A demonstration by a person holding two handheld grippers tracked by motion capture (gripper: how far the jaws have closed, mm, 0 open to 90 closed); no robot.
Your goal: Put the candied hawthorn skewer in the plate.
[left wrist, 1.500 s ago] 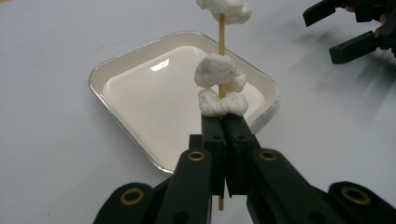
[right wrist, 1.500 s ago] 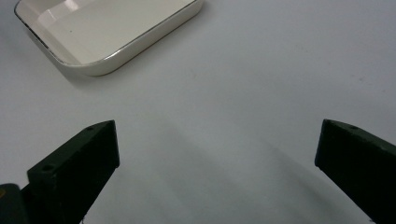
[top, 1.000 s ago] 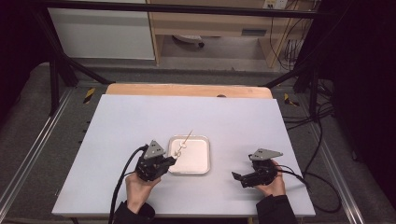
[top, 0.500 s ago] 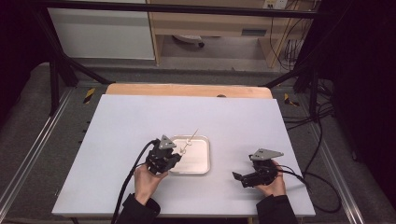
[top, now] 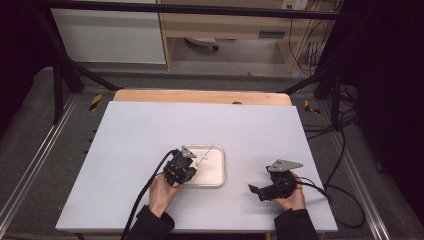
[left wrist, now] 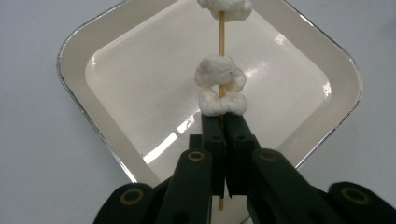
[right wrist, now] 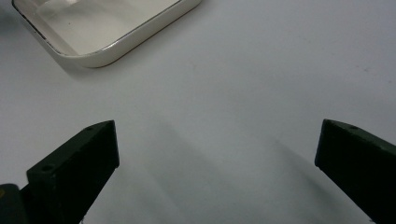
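Observation:
A thin wooden skewer carries three white puffy pieces, two of them just past the jaws and one farther up. My left gripper is shut on the skewer and holds it over a shallow cream tray. From above, the left gripper sits at the tray's left side with the skewer slanting up to the right. My right gripper stands open low over the table, to the right of the tray; its jaws are spread wide with nothing between them, and the tray's corner lies ahead of it.
The white table top has a wooden strip along its far edge. Cables trail from both grippers toward the near edge. Dark frame bars and a floor with more cables surround the table.
My left gripper has moved right with the skewer, from beside the tray's left edge to over the tray. The right gripper has stayed in place.

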